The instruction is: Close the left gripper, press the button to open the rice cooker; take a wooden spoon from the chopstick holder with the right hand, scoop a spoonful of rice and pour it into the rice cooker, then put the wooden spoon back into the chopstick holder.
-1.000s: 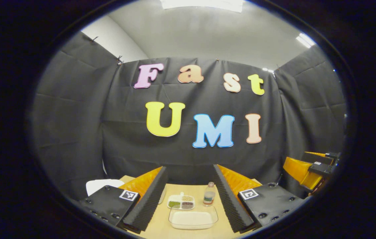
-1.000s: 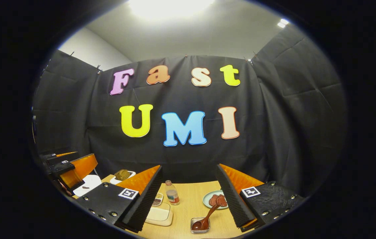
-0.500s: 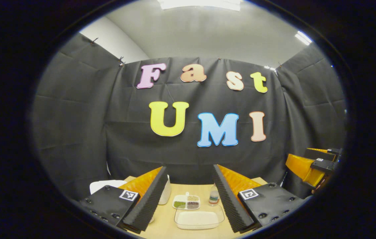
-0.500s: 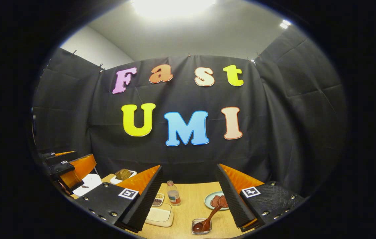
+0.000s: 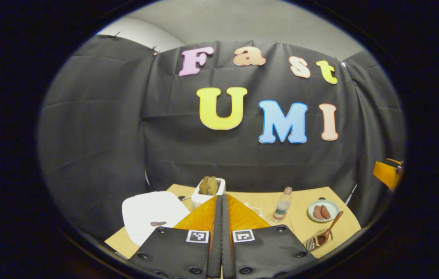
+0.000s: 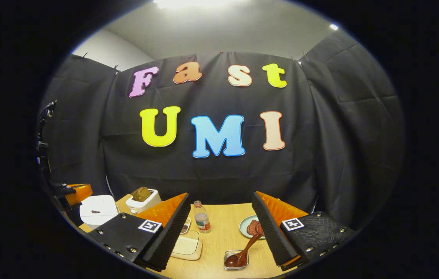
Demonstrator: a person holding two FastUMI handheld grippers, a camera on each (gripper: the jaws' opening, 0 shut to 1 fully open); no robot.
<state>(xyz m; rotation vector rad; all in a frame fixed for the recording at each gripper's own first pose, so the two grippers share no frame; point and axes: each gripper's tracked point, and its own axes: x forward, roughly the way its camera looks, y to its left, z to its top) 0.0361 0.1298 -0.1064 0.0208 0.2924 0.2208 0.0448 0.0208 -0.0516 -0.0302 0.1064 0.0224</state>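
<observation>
Left gripper view looks down the left gripper [image 5: 221, 217], whose two fingers are pressed flat together with nothing between them, held above the near edge of the wooden table [image 5: 300, 201]. Just left of the clenched fingers sits the white rice cooker [image 5: 151, 211], lid down, with a small brown button [image 5: 158, 223] on its front. Behind the fingertips stands a white toaster [image 5: 207, 193] with bread slices poking out of its top. Further right come a small bottle [image 5: 282, 203], upright, then a pale plate [image 5: 322, 211] carrying reddish pieces of food. Near that plate the wooden spoon [image 5: 329, 228] leans with its bowl down in a low clear holder [image 5: 317, 241] and its handle tilted up to the right. At the far right edge, part of the other gripper [image 5: 388, 174] hangs in the air.

Right gripper view shows the right gripper [image 6: 221, 224] with its fingers spread wide apart and empty, poised over the table [image 6: 223, 232]. At the far left the left gripper's body [image 6: 70, 192] hovers just above the rice cooker [image 6: 97, 210]; whether they touch I cannot tell. The toaster [image 6: 143, 199] stands beside the cooker. Between the open fingers lie a clear tray of white rice [image 6: 186, 247], the bottle [image 6: 202, 217], the wooden spoon [image 6: 242, 254] resting in its holder [image 6: 236, 260], and the plate [image 6: 248, 226].
</observation>
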